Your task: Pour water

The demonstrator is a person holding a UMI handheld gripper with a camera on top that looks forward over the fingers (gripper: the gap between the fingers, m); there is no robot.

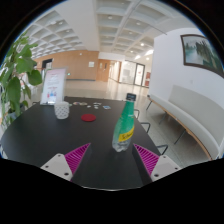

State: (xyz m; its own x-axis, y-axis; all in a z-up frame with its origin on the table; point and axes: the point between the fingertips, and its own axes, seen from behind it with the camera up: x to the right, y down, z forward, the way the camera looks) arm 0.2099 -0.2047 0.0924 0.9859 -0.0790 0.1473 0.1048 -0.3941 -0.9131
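Note:
A green plastic bottle (124,124) with a yellow label and a green cap stands upright on the dark table (60,140), just ahead of my fingers and nearer the right one. My gripper (112,154) is open and empty, its pink pads (78,154) spread wide to either side of the bottle's base, with a gap on both sides. A small white cup (62,110) stands farther back on the table to the left. A small red round thing (88,118), like a cap or coaster, lies between the cup and the bottle.
A potted green plant (14,80) stands at the table's left. A white sign stand (52,86) is behind the cup. A white bench or sofa (190,110) runs along the right wall. Beyond is a bright open lobby.

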